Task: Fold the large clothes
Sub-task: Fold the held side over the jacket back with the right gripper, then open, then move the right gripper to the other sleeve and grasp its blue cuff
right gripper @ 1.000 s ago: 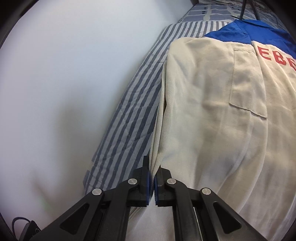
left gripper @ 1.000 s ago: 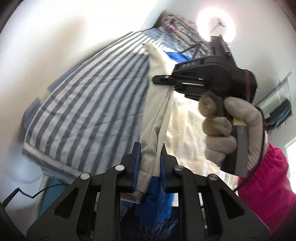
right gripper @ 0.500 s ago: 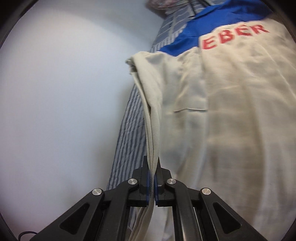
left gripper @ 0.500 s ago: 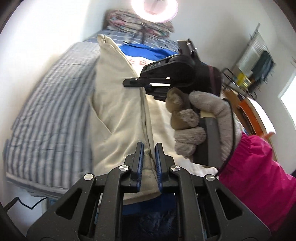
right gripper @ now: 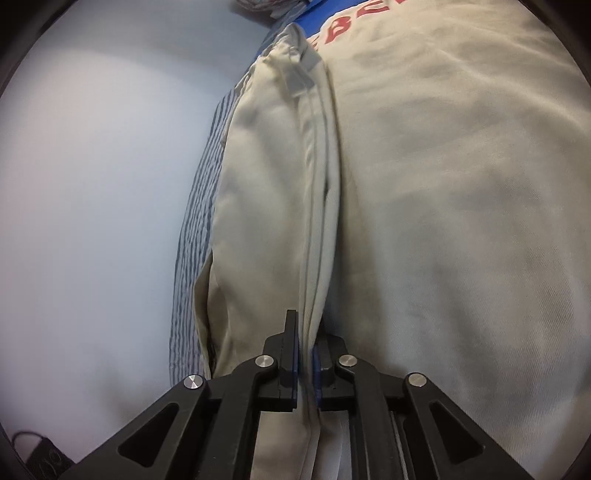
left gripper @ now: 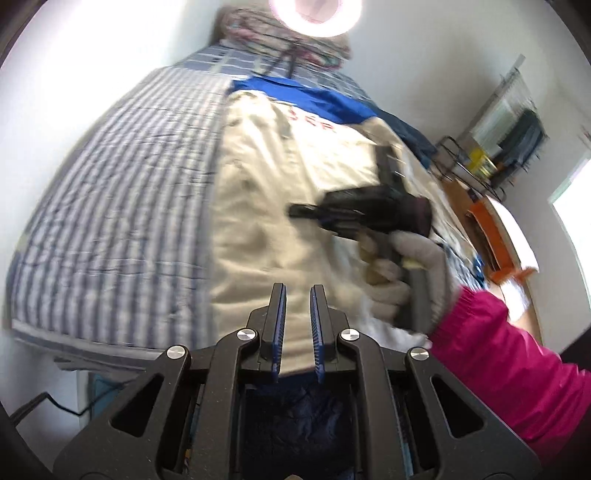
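Note:
A beige jacket [left gripper: 280,192] with a blue yoke and red letters lies on a bed with a blue-and-white striped sheet [left gripper: 122,206]. My left gripper [left gripper: 297,295] is at the near hem, and the hem's cloth fills the narrow gap between its pads. In the right wrist view the jacket's [right gripper: 461,221] side is folded inward into a long ridge. That ridge runs between the pads of my right gripper [right gripper: 306,332], whose jaws are opening and stand slightly off the cloth. From the left wrist view, the right gripper [left gripper: 295,212], held by a gloved hand [left gripper: 410,269], lies low over the jacket.
A pale wall [right gripper: 92,203] runs close along the bed's left side. A floral bundle [left gripper: 280,33] and a ring light [left gripper: 314,14] are at the bed's head. A rack [left gripper: 491,155], an orange object [left gripper: 491,236] and a window [left gripper: 572,206] stand right. A cable [left gripper: 40,402] hangs bottom left.
The jacket's side panel, held upright before, now lies folded over onto the body. The right gripper came down with it and its jaws have parted a little. The left gripper moved along the hem.

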`<state>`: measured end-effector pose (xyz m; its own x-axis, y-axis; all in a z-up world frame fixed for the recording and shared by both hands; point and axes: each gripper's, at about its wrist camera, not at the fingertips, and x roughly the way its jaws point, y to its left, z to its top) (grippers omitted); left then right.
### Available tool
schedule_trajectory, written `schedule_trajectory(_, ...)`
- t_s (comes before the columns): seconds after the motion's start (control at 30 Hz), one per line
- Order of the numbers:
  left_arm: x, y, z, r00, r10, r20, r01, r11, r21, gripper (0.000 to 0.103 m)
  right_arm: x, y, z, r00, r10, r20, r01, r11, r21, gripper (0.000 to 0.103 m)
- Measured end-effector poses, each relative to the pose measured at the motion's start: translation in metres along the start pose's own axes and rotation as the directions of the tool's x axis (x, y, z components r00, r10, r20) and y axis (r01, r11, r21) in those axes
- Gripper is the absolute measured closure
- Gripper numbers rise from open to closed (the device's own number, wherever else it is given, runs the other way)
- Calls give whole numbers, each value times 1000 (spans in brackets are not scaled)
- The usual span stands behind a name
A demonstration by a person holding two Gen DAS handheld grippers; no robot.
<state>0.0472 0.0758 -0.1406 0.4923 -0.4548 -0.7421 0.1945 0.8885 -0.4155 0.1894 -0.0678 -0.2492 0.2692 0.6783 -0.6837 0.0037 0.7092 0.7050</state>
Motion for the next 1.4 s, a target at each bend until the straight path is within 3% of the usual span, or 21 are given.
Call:
schedule_trajectory(0.1,2,16,7,1000,9,3,-9,999,-41,92,-10,12,-4,999,-48,-3,48,996,-76,80)
schedule_trajectory(0.23,15,25,12,1000,24,0,-24,999,-49,92,-27,33,-20,992,-125,9,125,974,-191,79)
schedule_trajectory(0.37,40,24,10,999,-11,-32,9,999,-48,92,-44,49,-31,986,-157,60,168,943,-287,79)
schedule_trajectory(0.5,58,26,2,998,-21,-60,16,997,-75,92,-56,77,-23,979,-154,132,193,906,-376,79)
schedule_trajectory(0.63,71,31,-3,996,-33,-83,24,993,-113,92,-62,107,1,956,-150,253,257,844,-470,79)
schedule_trajectory(0.73,74,31,-3,996,-36,-80,27,993,-111,92,-49,126,31,941,-168,295,303,807,-507,79)
schedule_trajectory(0.9,79,28,3,997,-29,-68,23,995,-95,92,-18,129,90,945,-170,280,292,824,-486,80)
schedule_trajectory(1.1,86,22,19,998,-36,-43,32,996,-89,92,32,132,143,946,-206,251,309,807,-502,87)
schedule_trajectory(1.23,90,23,26,998,-50,-31,47,994,-103,92,65,126,164,944,-233,232,323,793,-517,89)
schedule_trajectory(1.4,114,36,17,995,-58,-87,44,987,-156,92,111,98,168,931,-325,163,361,772,-523,91)
